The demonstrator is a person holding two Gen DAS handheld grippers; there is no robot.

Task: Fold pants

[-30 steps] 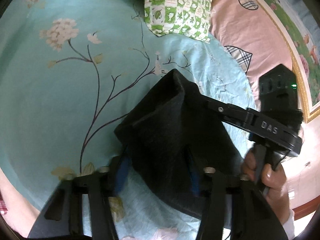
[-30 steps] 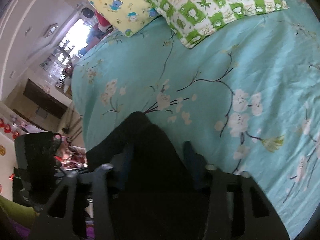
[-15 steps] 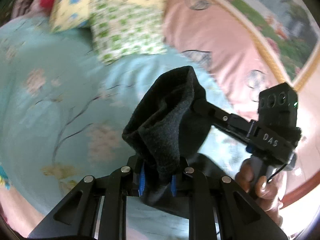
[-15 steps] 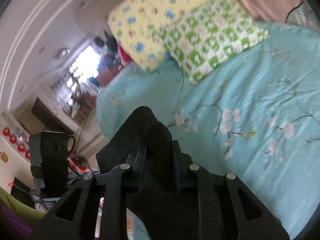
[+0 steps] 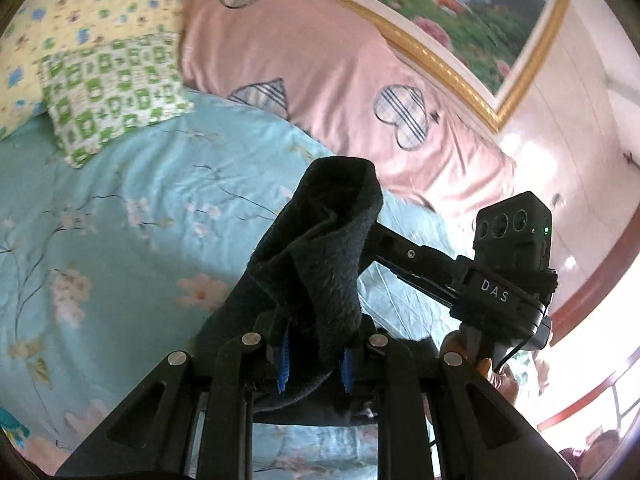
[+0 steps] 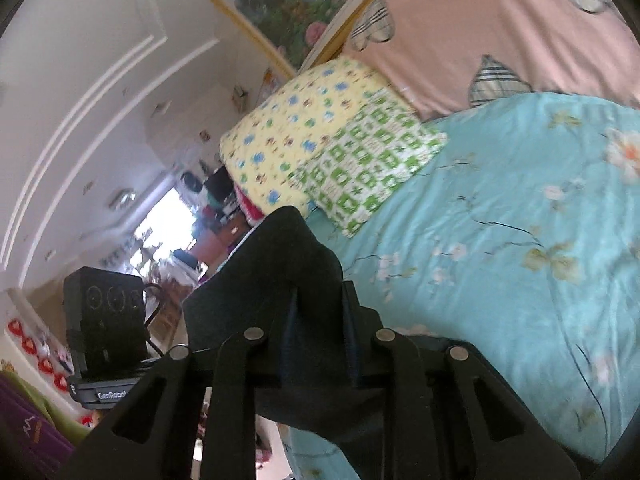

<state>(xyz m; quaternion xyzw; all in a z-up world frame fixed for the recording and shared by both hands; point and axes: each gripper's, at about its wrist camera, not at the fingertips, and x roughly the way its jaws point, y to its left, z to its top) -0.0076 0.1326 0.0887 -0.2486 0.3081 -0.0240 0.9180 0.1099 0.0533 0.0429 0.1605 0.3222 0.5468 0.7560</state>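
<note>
From the left-hand camera, the left gripper (image 5: pixel 314 364) has its jaws pinched on a bunch of the black pants (image 5: pixel 320 256), which stand up between the blue pads and hang clear above the bed (image 5: pixel 120 220). The right gripper (image 5: pixel 372 236) reaches in from the right, its tip buried in the same bunch of cloth near the top. The two grips sit close together, so I'd guess most of the garment dangles below, unseen. If it is laid down like that it may land crumpled rather than flat, and the thick wad between the pads could slip loose on a quick swing.

From the right-hand camera, that gripper's jaws are closed on a dark fold of the pants, held off the bed's near edge. The left gripper's camera box (image 6: pixel 106 320) shows beside it on the left.

Around them: a green checked pillow (image 6: pixel 368 160) leaning on a yellow pillow (image 6: pixel 296 136) at the head of the bed, a pink sheet (image 5: pixel 320 60) with plaid hearts over the headboard, and a framed picture (image 5: pixel 460 4) above. The middle of the bed looks open for spreading; only the pillows crowd the far end.
</note>
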